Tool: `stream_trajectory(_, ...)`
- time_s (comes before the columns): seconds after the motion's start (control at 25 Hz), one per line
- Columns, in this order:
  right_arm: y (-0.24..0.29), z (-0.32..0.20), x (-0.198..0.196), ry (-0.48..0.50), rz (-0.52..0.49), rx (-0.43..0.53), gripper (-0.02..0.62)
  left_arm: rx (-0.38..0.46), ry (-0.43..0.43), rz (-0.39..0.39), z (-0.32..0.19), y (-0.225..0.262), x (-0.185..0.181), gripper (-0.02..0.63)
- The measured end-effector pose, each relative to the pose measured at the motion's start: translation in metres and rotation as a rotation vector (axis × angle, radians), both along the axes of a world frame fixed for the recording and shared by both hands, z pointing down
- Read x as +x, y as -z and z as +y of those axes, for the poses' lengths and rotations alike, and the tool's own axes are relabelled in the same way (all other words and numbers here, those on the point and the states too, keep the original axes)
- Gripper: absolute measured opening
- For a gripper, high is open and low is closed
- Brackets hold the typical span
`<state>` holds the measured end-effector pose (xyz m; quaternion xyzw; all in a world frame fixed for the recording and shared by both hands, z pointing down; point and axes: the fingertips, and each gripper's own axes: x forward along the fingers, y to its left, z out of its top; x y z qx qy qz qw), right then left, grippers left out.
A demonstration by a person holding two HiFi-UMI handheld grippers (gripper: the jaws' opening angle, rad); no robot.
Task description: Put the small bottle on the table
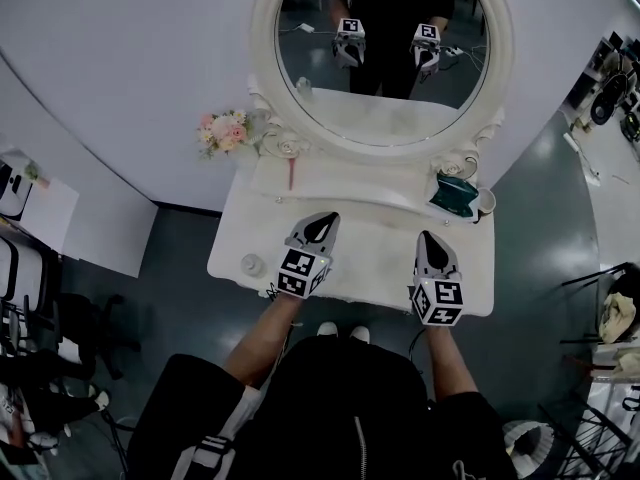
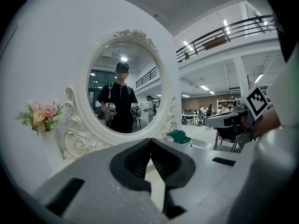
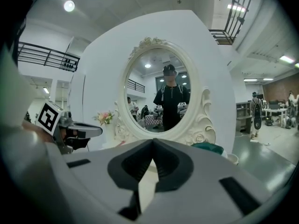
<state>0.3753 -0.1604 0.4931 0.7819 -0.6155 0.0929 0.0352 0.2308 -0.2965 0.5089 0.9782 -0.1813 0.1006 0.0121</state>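
Observation:
A small clear bottle [image 1: 252, 264] stands near the front left corner of the white dressing table [image 1: 365, 268], seen from above. My left gripper [image 1: 322, 220] hovers over the table's middle, to the right of the bottle and apart from it. Its jaws are shut with nothing between them, as the left gripper view shows [image 2: 150, 140]. My right gripper [image 1: 430, 236] hangs over the table's right half, also shut and empty [image 3: 153, 140]. Both point at the oval mirror [image 1: 380, 38]. The bottle is hidden in both gripper views.
A pink flower bunch [image 1: 225, 131] stands at the table's back left, and a pink stick [image 1: 291, 173] lies on the shelf under the mirror. At the back right sit a teal object [image 1: 455, 194] and a white cup [image 1: 487, 201]. Dark floor surrounds the table.

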Motion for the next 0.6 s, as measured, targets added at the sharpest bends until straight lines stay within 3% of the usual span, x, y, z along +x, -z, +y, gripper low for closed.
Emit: stream_trajectory(0.6, -0.0039, -0.0100, -0.0067, 0.028, 0.000, -0.016, 0.000, -0.015, 0.024, 0.003, -0.0058, -0.0025, -0.0045, 0.005)
